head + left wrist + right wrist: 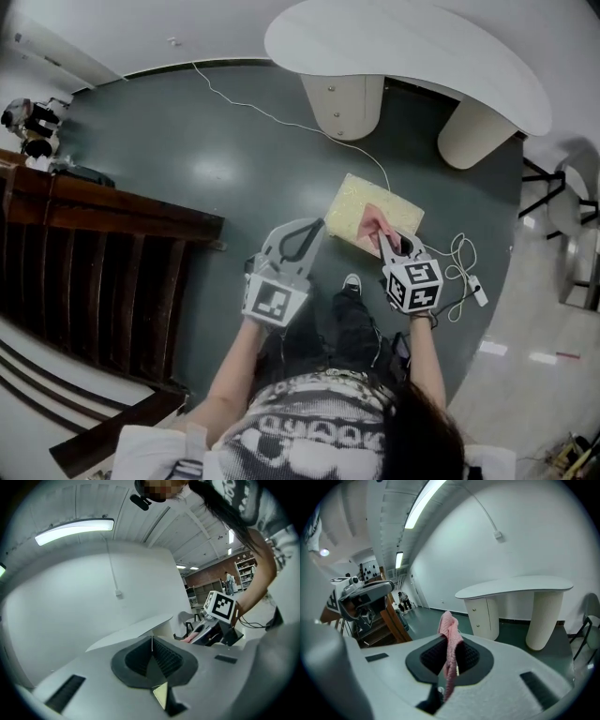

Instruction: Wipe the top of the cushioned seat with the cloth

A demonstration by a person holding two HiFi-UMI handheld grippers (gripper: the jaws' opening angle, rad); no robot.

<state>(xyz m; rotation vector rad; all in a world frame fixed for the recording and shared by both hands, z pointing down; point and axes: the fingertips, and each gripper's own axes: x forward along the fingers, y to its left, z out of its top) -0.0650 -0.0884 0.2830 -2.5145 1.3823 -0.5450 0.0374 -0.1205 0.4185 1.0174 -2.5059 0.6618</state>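
A pale yellow cushioned seat (361,204) sits low on the dark green floor in front of me. My right gripper (391,243) hangs over its near right corner, shut on a pink cloth (378,225). In the right gripper view the cloth (450,637) stands up from between the jaws of that gripper (449,644) and droops down. My left gripper (298,240) is shut and holds nothing, left of the seat and level with the right one. In the left gripper view the closed jaws of my left gripper (151,643) point upward, and the right gripper (209,631) shows beyond them.
A white curved desk (412,47) on two rounded legs stands beyond the seat. A dark wooden railing (94,253) fills the left. A white cable (281,117) crosses the floor, and a power strip (476,289) lies at the right. My shoe (352,282) is just before the seat.
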